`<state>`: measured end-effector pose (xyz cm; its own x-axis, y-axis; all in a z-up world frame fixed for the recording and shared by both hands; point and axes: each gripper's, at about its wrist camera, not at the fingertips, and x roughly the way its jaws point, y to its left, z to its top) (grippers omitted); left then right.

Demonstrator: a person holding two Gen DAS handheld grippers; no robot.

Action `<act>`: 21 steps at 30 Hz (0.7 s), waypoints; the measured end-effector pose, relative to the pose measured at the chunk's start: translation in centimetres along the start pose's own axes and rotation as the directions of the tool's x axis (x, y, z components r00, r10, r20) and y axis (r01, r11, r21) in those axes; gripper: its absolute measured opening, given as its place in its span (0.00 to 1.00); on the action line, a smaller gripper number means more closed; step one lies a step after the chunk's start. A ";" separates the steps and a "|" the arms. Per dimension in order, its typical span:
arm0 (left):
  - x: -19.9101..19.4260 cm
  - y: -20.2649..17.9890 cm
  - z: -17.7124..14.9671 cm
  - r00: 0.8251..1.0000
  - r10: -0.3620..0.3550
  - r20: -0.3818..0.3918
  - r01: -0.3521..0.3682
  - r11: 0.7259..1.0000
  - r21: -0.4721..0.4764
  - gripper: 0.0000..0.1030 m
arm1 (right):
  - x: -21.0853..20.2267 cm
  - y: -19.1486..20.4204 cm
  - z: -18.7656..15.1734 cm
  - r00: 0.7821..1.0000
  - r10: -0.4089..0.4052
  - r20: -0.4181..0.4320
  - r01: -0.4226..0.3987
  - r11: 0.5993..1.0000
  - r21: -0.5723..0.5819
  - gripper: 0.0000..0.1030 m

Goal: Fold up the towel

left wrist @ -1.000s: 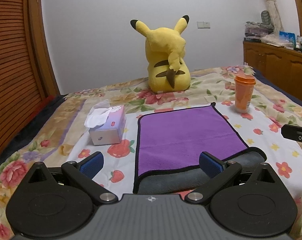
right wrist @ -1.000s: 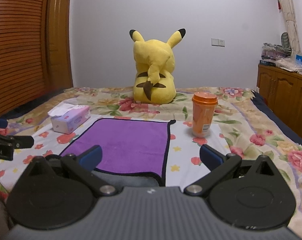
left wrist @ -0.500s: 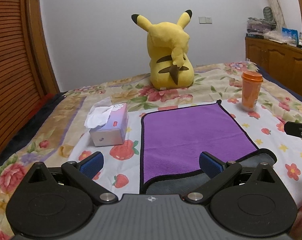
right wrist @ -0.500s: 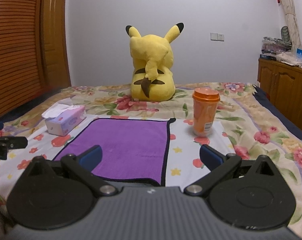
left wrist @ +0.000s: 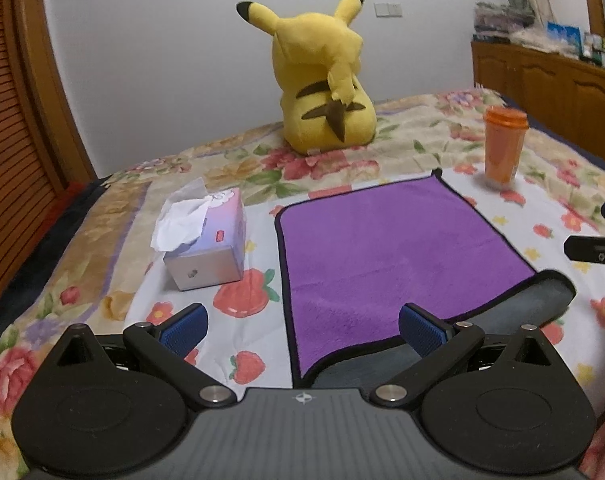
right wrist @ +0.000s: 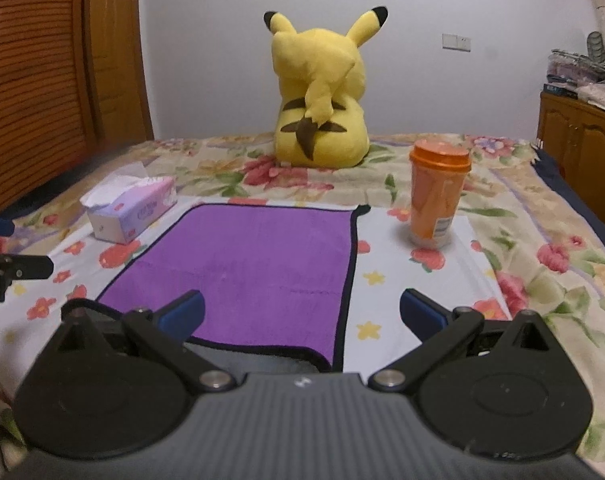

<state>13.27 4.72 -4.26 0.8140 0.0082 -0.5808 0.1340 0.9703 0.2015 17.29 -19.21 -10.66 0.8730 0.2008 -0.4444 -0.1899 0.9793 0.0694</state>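
A purple towel (left wrist: pixel 390 252) with a black hem lies flat on the flowered bedspread; its near edge is turned over and shows the grey underside (left wrist: pixel 534 304). It also shows in the right wrist view (right wrist: pixel 254 264). My left gripper (left wrist: pixel 302 328) is open and empty, just before the towel's near left corner. My right gripper (right wrist: pixel 302 314) is open and empty, over the towel's near right corner. The right gripper's finger (left wrist: pixel 590 248) shows at the right edge of the left wrist view, and the left gripper's finger (right wrist: pixel 18 270) at the left edge of the right wrist view.
A tissue box (left wrist: pixel 208 248) stands left of the towel. An orange lidded cup (right wrist: pixel 436 196) stands right of its far corner. A yellow plush toy (left wrist: pixel 326 88) sits behind, near the wall. A wooden cabinet (left wrist: pixel 550 84) is at the right.
Both grippers have moved a little nearer and lower toward the towel's near edge. The towel has not moved. Both grippers stay open.
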 end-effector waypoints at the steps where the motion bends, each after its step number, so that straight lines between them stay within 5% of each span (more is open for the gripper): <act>1: 0.3 0.2 -0.1 1.000 0.002 -0.001 -0.002 1.000 0.002 1.00 | 0.2 -0.1 0.0 1.000 0.003 -0.007 -0.003 1.000 0.000 1.00; 12: 3.3 1.4 -0.2 0.997 -0.054 -0.058 0.054 0.999 -0.002 0.96 | 2.2 0.0 -0.4 0.996 0.030 -0.087 -0.032 0.999 -0.015 1.00; 21: 5.5 1.7 -1.2 0.981 -0.140 -0.130 0.140 0.990 -0.013 0.81 | 3.6 0.1 -1.0 0.988 0.037 -0.150 -0.042 0.999 -0.029 1.00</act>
<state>17.31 6.72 -8.00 0.7064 -0.0967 -0.7012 0.2392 0.9650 0.1078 19.98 -18.41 -13.21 0.7881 0.2312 -0.5705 -0.2394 0.9689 0.0619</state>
